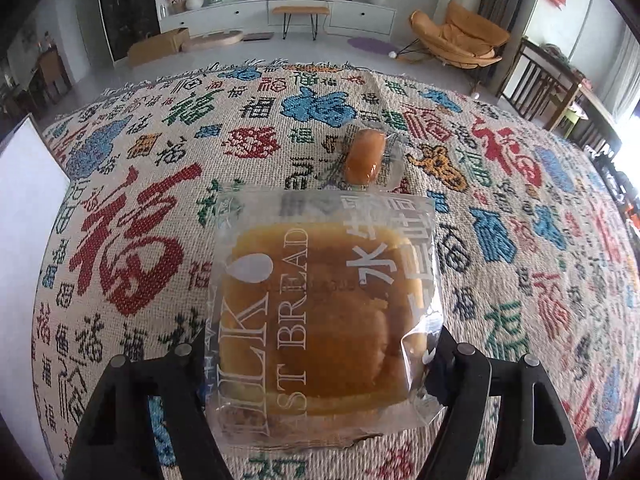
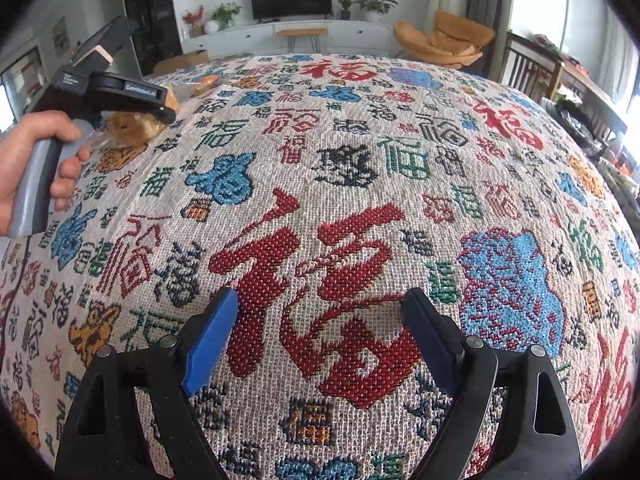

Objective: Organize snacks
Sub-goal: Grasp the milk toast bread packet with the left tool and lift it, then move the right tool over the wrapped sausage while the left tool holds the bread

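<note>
Left wrist: left gripper (image 1: 320,344) clamps "ST BREAD" packet (image 1: 324,304); right gripper (image 2: 320,320) gapes, holding nothing.

The right gripper (image 2: 316,312), jaws apart, hovers over the patterned cloth (image 2: 360,184). Far ahead-left, the left gripper (image 2: 160,106) clamps a wrapped bread (image 2: 134,128).

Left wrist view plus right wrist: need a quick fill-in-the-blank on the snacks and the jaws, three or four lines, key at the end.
1. The left gripper has its jaws closed on a packet of ____.
2. The right gripper has open jaws with ____ between them.
3. The small wrapped bun lies on the patterned ____, beyond the held packet.
4. The pad on the right gripper's left finger is ____ in colour.

Missing words: bread; nothing; cloth; blue
</note>
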The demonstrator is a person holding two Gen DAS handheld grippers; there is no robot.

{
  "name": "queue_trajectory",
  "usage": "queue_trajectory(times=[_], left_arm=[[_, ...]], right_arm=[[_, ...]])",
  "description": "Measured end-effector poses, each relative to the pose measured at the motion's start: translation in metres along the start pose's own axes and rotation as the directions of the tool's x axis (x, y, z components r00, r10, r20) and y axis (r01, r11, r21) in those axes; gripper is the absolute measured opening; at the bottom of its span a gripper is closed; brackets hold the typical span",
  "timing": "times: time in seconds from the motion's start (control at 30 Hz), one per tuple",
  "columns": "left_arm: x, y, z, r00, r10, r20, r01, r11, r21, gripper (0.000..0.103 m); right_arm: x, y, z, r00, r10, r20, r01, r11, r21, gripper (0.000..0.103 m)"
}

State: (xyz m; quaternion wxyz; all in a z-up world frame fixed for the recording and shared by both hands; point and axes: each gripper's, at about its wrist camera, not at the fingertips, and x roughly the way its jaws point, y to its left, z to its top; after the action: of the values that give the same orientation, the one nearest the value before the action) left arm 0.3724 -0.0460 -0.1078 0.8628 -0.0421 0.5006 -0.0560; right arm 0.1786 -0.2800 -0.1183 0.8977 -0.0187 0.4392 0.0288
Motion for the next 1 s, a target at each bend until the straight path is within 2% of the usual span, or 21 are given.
queue_trajectory(times=[0.2, 0.33, 0.37, 0.4, 0.43, 0.47, 0.57, 1.0], left_arm=[[-0.053, 0.047, -0.059, 0.999, 0.021, 0.041, -0.024, 0.997, 0.073, 0.076], [-0.06, 0.073, -0.102, 0.999, 0.032, 0.027, -0.034, 0.995, 0.095, 0.076], [-0.058, 0.079, -0.111, 0.999, 0.039, 0.019, -0.041, 0.995, 0.09, 0.081], [-0.06, 0.083, -0.119, 0.998, 0.031, 0.047, -0.035, 0.996, 0.085, 0.085], [-0.062, 0.085, -0.124, 0.996, 0.034, 0.078, -0.041, 0.996, 0.084, 0.093], [-0.06, 0.086, -0.128, 0.995, 0.06, 0.084, -0.067, 0.995, 0.077, 0.103], [-0.057, 0.085, -0.132, 0.991, 0.091, 0.103, -0.098, 0.993, 0.07, 0.103], [-0.057, 0.086, -0.132, 0.991, 0.089, 0.105, -0.096, 0.993, 0.067, 0.103]], right_arm=[[0.0, 0.0, 0.0, 1.0, 0.0, 0.001, 0.0, 1.0, 0.001, 0.088], [0.001, 0.001, 0.0, 1.0, 0.0, 0.001, 0.0, 1.0, 0.001, 0.088], [0.0, 0.0, 0.0, 1.0, 0.0, 0.001, 0.0, 1.0, 0.001, 0.088], [0.001, 0.001, 0.0, 1.0, 0.0, 0.001, 0.0, 1.0, 0.001, 0.088], [0.0, 0.0, 0.0, 1.0, 0.0, 0.001, 0.0, 1.0, 0.001, 0.088], [0.0, 0.001, 0.0, 1.0, 0.001, 0.001, -0.001, 1.0, 0.001, 0.088], [-0.001, 0.0, 0.0, 1.0, 0.001, 0.001, -0.001, 1.0, 0.001, 0.088], [0.0, 0.0, 0.0, 1.0, 0.001, 0.001, -0.001, 1.0, 0.001, 0.088]])
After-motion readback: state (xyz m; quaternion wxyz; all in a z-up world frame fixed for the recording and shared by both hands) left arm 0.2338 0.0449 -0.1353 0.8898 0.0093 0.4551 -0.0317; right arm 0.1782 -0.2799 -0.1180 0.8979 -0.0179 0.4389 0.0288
